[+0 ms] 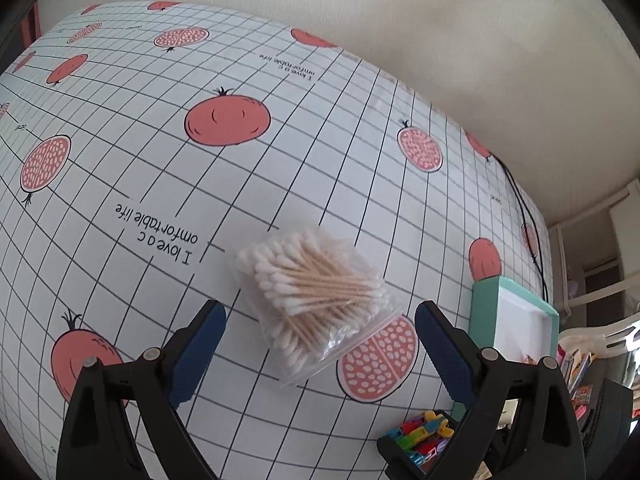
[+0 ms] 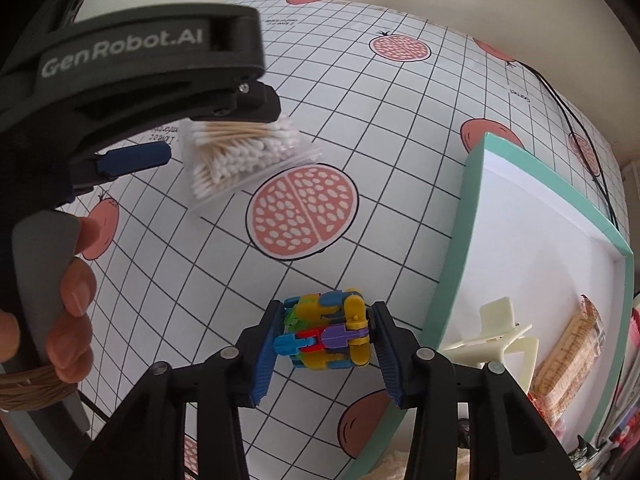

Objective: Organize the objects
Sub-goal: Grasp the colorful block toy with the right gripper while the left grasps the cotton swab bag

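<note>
Table covered by a white cloth (image 1: 320,168) with a black grid, red pomegranates whole and halved, and printed lines of text. Plain cream wall (image 1: 460,32) behind the table's far edge. Thin black cable (image 1: 524,216) trails along the cloth near that edge. Far right, pale trim and shelving (image 1: 600,276), blurred. Soft, even daylight; no hard shadows.
</note>
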A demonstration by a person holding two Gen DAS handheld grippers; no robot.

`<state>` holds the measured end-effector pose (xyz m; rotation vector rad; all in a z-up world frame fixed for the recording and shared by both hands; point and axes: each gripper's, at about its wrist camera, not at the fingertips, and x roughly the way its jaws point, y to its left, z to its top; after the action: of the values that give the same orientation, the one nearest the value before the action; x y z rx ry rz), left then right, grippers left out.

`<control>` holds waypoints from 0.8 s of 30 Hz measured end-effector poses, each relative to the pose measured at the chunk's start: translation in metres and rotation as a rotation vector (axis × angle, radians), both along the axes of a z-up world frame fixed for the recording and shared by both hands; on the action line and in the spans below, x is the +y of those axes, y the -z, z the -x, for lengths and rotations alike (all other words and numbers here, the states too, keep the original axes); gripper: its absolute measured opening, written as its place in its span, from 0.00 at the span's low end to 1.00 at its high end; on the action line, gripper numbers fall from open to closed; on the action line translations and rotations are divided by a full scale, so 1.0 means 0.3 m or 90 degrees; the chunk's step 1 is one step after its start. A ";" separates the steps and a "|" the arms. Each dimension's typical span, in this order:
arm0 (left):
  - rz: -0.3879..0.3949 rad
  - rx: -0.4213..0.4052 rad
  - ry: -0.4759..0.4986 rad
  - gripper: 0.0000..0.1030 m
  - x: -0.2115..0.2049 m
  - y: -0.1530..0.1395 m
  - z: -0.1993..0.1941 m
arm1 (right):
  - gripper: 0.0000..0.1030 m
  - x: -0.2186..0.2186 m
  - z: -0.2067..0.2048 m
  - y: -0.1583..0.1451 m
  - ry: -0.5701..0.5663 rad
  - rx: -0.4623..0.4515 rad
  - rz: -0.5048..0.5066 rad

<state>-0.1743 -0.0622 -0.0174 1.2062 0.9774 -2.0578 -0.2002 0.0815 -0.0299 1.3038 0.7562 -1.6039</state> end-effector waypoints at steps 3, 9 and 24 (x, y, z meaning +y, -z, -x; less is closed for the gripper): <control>0.014 0.010 -0.007 0.93 -0.001 -0.004 -0.001 | 0.46 0.020 0.073 -0.029 0.004 -0.001 0.007; 0.051 0.008 -0.007 0.93 0.015 -0.010 0.019 | 0.46 0.010 0.106 -0.077 0.007 0.005 0.023; 0.091 -0.035 0.000 0.92 0.022 0.027 0.055 | 0.46 0.004 0.089 -0.086 0.060 0.022 0.063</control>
<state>-0.1908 -0.0556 -0.0256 1.1813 0.7910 -2.0456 -0.2268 0.0828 -0.0043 1.2591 0.6355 -1.7212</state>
